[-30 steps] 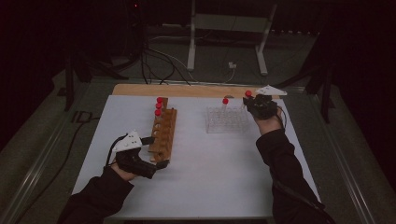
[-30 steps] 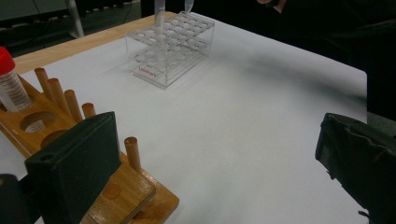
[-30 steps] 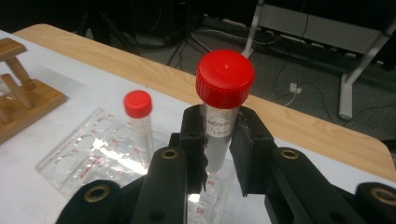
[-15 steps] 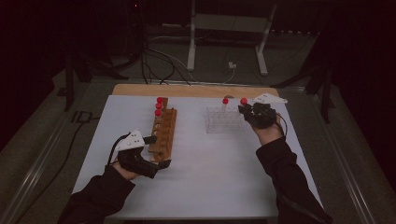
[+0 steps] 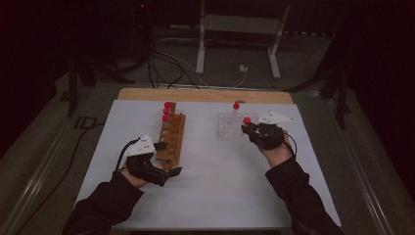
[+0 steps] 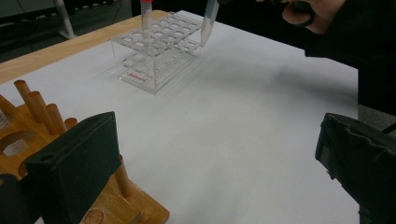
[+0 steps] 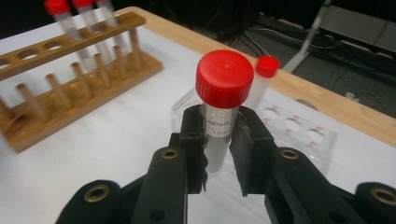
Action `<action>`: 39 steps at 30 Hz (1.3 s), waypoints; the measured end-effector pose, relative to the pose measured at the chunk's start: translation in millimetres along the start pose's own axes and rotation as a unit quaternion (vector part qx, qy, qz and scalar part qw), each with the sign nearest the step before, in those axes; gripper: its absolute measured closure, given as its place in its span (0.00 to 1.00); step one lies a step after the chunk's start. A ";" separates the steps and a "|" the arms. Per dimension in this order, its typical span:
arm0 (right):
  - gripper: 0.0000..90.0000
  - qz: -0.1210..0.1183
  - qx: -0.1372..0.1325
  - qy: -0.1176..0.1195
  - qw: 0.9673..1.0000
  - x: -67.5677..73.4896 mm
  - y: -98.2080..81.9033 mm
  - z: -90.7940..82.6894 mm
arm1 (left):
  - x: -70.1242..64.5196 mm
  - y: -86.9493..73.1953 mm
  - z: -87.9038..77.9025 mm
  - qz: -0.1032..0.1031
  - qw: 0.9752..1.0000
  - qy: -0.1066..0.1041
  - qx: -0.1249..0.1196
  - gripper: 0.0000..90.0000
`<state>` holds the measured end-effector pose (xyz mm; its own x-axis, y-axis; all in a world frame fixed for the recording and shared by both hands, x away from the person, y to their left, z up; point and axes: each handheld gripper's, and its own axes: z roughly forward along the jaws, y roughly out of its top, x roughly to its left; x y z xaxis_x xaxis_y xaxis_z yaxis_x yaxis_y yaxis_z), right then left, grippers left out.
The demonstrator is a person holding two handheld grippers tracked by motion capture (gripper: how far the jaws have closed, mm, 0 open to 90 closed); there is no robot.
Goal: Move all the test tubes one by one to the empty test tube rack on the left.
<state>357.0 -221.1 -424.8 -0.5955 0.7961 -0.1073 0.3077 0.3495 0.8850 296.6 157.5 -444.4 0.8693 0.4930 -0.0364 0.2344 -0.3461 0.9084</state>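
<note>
Between the jaws of the right hand-held gripper (image 7: 219, 154) sits a clear tube with a red screw cap (image 7: 224, 112), pinched just under the cap so it stands upright, with some small print on the wall. In the high view that same tube (image 5: 247, 121) hangs right at the near right corner of the clear plastic rack (image 5: 230, 128), and from the left gripper view you can see its pointed tip over the rack's top plate; I can't tell if it touches. One more red-capped tube (image 5: 236, 108) stands in the rack already, toward the far side. Moving out to the left, there's a wooden rack (image 5: 171, 139) lying lengthwise on the white worktop (image 5: 215, 186), with three red-capped tubes (image 5: 166, 111) bunched at its far end and the nearer holes empty. The left hand-held gripper (image 5: 169, 159) is down at the near end of that wooden rack with its jaws spread wide, one on each side of the rack's corner, not squeezing anything as far as I can see. Both sleeves are dark, and a cable trails from each gripper.
</note>
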 end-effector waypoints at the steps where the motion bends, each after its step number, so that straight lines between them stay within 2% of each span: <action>1: 0.83 -0.003 0.001 0.003 1.000 3.1 -0.9 -0.3 | -0.3 0.6 0.7 0.000 1.000 -0.001 0.000 0.01; 11: 0.83 -0.024 0.007 0.043 0.999 32.9 -9.9 -1.9 | -3.1 9.3 7.1 0.007 1.000 -0.010 -0.002 0.01; 24: 0.83 -0.049 0.007 0.093 0.994 68.7 -13.6 -3.1 | -10.6 21.4 23.0 0.018 0.999 -0.029 -0.003 0.01; 33: 0.83 -0.055 0.012 0.119 0.991 83.7 -19.0 -2.1 | -17.9 30.2 34.7 0.029 0.999 -0.040 -0.003 0.02; 39: 0.83 -0.058 0.011 0.128 0.990 90.5 -21.0 -2.8 | -24.4 35.7 45.6 0.036 0.998 -0.048 -0.005 0.07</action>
<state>294.5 -157.7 -451.8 -0.7958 0.5994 -0.0861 0.2410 0.4440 0.8630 303.6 96.7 -430.1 0.9216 0.3881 -0.0096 0.1650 -0.3691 0.9146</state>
